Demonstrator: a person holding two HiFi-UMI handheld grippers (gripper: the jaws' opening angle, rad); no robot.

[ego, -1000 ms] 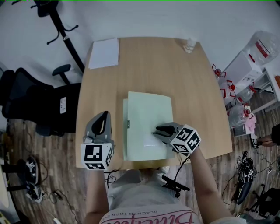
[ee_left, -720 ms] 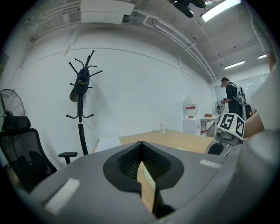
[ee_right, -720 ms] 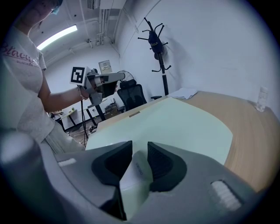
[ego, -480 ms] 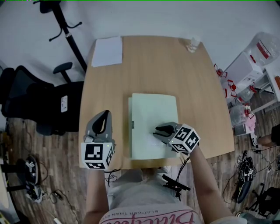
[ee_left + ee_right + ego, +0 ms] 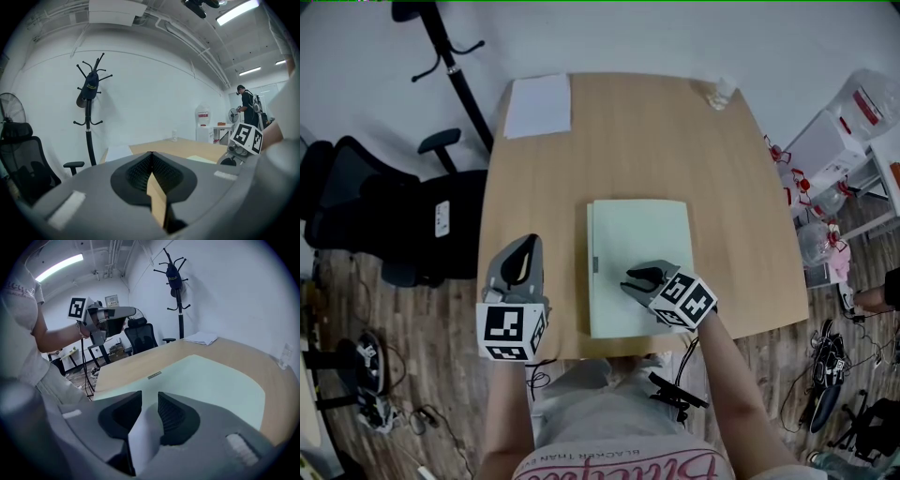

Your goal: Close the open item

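I see the pale green folder (image 5: pixel 642 239) lying flat and shut on the wooden desk (image 5: pixel 628 131), my right hand-held gripper (image 5: pixel 639 278) over its near part with jaws slightly apart and empty, and my left hand-held gripper (image 5: pixel 523 247) beside it, jaws together.

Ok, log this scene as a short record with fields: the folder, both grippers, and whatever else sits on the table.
folder: light green folder lying flat on the table, cover down, looks closed
right gripper: right gripper over the folder's near part, jaws slightly apart, nothing between them
left gripper: left gripper left of the folder, jaws together, empty
other items: white paper at the far left corner; small clear item at the far right corner
task state: closing appears done
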